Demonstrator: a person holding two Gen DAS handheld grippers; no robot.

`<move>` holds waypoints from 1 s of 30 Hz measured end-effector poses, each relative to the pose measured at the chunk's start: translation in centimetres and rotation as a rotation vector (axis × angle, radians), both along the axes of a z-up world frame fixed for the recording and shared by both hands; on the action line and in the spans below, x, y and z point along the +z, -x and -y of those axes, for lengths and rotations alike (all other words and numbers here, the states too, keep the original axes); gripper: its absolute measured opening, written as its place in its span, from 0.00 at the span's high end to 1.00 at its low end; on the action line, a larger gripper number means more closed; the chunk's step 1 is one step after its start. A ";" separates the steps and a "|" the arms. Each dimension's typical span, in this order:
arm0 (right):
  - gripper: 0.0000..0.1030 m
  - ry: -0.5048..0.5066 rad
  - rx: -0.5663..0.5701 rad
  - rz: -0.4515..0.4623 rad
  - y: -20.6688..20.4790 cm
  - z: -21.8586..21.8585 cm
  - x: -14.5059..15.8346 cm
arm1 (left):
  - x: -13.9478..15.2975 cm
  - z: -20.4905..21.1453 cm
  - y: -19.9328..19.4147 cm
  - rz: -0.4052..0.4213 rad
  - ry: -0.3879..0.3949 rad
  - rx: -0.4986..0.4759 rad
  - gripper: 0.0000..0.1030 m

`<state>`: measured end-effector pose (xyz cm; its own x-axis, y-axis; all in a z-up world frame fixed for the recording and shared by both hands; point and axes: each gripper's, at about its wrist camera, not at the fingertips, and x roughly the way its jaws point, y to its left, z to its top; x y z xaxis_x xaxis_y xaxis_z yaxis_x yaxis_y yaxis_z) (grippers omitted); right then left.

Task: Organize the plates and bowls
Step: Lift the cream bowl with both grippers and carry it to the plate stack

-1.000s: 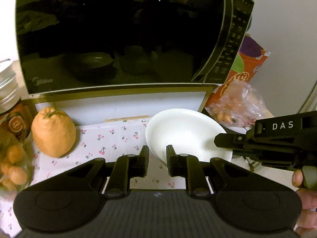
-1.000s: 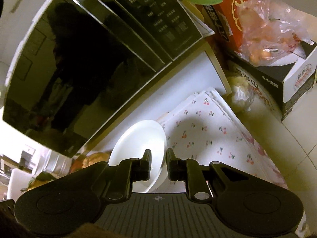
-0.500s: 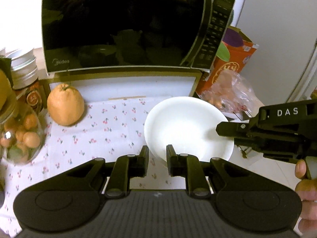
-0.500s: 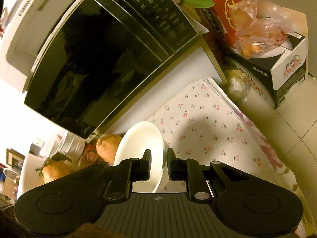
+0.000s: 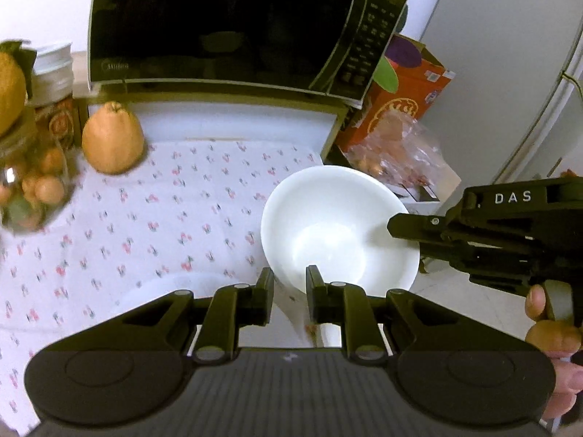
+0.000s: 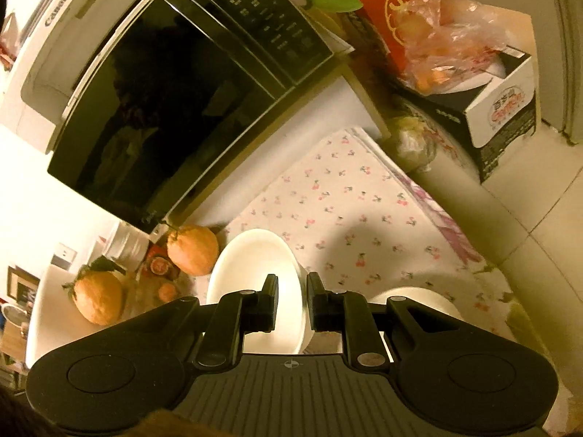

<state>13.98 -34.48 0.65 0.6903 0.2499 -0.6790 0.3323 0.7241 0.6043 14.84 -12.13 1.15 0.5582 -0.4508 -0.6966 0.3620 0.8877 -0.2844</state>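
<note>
A white bowl [image 5: 339, 225] is held in the air above the cherry-print cloth [image 5: 145, 218]. My left gripper [image 5: 289, 284] is shut on its near rim. My right gripper [image 6: 291, 298] is shut on the opposite rim, and the bowl [image 6: 255, 273] stands edge-on between its fingers. The right gripper also shows in the left wrist view [image 5: 400, 224], coming in from the right. A second white dish [image 6: 419, 300] lies on the cloth below, partly hidden by the right gripper's body; it also shows in the left wrist view [image 5: 175, 287].
A black microwave [image 5: 226, 25] stands at the back on a shelf. A large orange citrus fruit [image 5: 111, 140] and a jar of small fruit [image 5: 32, 185] are at the left. An orange box [image 5: 404, 98] and a plastic bag of fruit [image 5: 397, 153] are at the right.
Both grippers have lifted the bowl and drawn it back from the microwave. More of the cloth and a second white dish below have come into view.
</note>
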 end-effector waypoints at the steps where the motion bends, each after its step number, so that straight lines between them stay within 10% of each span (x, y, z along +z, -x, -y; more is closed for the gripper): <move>1: 0.84 0.006 -0.002 -0.004 0.4 0.0 -0.1 | -0.2 0.0 0.3 -0.004 0.004 0.000 0.84; 30: 0.83 0.038 -0.096 -0.091 5.2 2.3 -4.1 | -3.5 2.5 3.9 0.031 0.028 -0.093 0.83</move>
